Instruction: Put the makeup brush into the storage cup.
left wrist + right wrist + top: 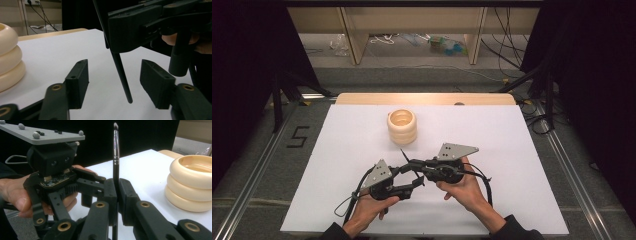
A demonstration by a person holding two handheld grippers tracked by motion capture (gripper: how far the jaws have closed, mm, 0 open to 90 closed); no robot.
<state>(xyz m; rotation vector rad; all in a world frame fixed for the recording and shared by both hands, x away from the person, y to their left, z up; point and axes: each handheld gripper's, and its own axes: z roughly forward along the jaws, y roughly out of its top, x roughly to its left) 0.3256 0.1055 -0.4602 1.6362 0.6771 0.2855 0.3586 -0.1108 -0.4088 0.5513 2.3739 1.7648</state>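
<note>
— Holding that brush (115, 152) upright, is it? The right claw (116, 195) looks clamped hard on the handle.

— Yes — its jaws are pressed together on the thin black shaft, low down, with the bristle tip standing up above them. So the long axis runs close to vertical, brush end to the ceiling, butt end toward the table (512, 150).

— And the other hand?

— The left claw (113, 82) is spread wide with nothing in it. From its own camera you can see the lower end of the handle hanging down between the two jaws, touching neither, its tip clear of the white surface.

— Then it's a hand-over, mid-air?

— That's my reading. The two tools meet just in front of the person, near the middle of the table's near half, and the stacked cream ring holder (402, 126) sits apart from them, farther back.

— What does the next move want?

— I'd say the left claw has to close squarely on the shaft while the right keeps it steady — the handle is slim and round, so an off-centre pinch could let it swivel or slip. Only after that grip is firm should the right let go.

— And the holder?

— Likely where the brush ends up, though that's a guess.
</note>
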